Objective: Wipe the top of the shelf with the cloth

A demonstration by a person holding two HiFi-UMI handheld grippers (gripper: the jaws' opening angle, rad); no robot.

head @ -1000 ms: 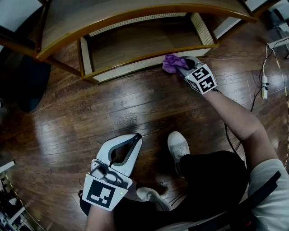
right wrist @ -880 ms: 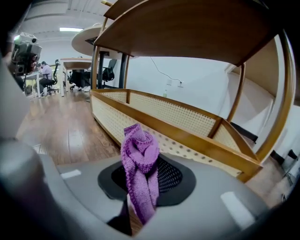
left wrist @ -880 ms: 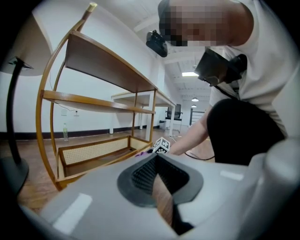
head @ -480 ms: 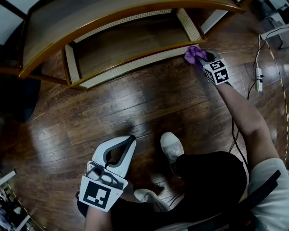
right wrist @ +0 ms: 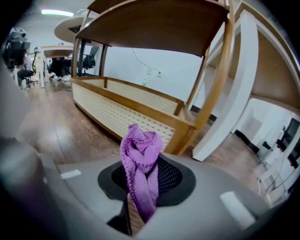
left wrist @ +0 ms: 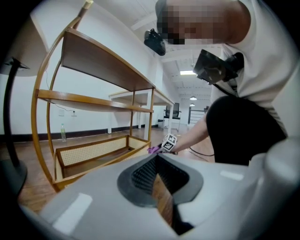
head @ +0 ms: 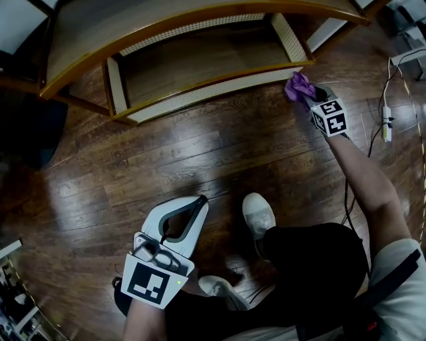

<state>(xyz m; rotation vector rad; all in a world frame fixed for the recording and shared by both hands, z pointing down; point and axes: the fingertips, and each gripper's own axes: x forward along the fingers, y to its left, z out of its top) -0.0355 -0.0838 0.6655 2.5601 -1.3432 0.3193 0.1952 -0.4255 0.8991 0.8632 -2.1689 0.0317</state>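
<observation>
The wooden shelf with a curved top board fills the top of the head view; its lowest tier has rattan sides. My right gripper is shut on a bunched purple cloth, low down by the front right corner of that lowest tier. In the right gripper view the cloth stands up from the closed jaws of the right gripper, with the shelf rising ahead. My left gripper hangs shut and empty over the floor near my legs. The left gripper view shows the left gripper and the cloth far off.
A power strip and cables lie on the wood floor to the right. My shoe is between the grippers. A dark round base sits left of the shelf. A white panel leans by the shelf's right end.
The right gripper has carried the cloth to the right along the lowest tier's front rail, to its right corner. The left gripper has stayed in place.
</observation>
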